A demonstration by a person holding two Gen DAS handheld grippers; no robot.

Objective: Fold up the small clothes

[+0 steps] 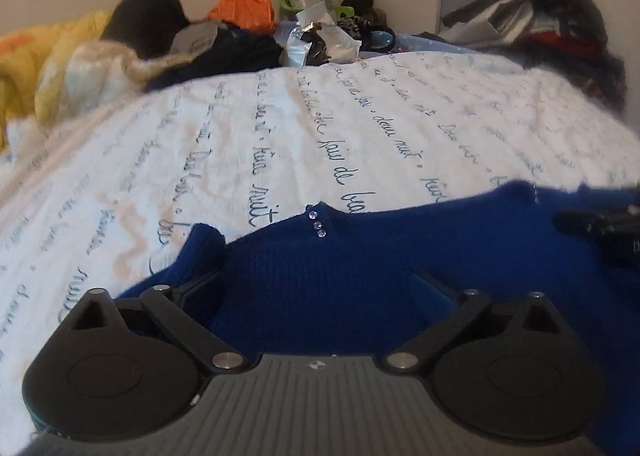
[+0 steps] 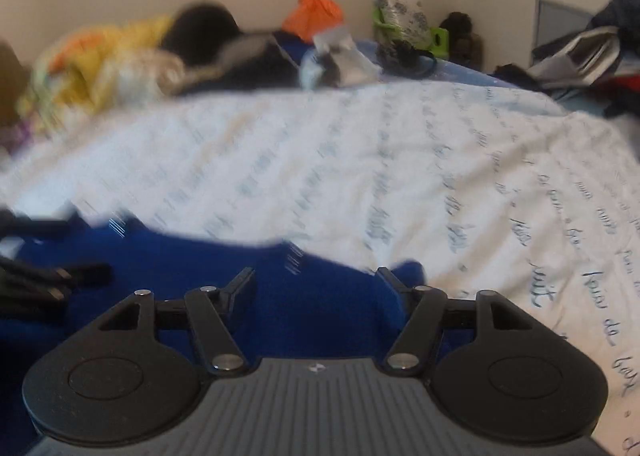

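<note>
A royal-blue knitted sweater (image 1: pixel 360 256) with three small rhinestone studs (image 1: pixel 316 223) at its neckline lies spread on a bed under a white bedspread printed with blue cursive script (image 1: pixel 280 135). The left claw (image 1: pixel 316 288) and the right claw (image 2: pixel 316 288) both stand wide open over the knit, gripping nothing. Beyond, an orange bag (image 1: pixel 244 5) and heaped dark clothes (image 1: pixel 560 27) sit against the wall.

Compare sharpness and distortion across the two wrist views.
Left wrist: mostly sharp, the script on the sheet and the studs on the blue sweater readable; slight smear near the left edge. Right wrist: strong motion blur, sheet lettering streaked, sweater edge torn by comb-like artifacts. Both: fisheye bulge, dark corners, soft even light, no glare.
</note>
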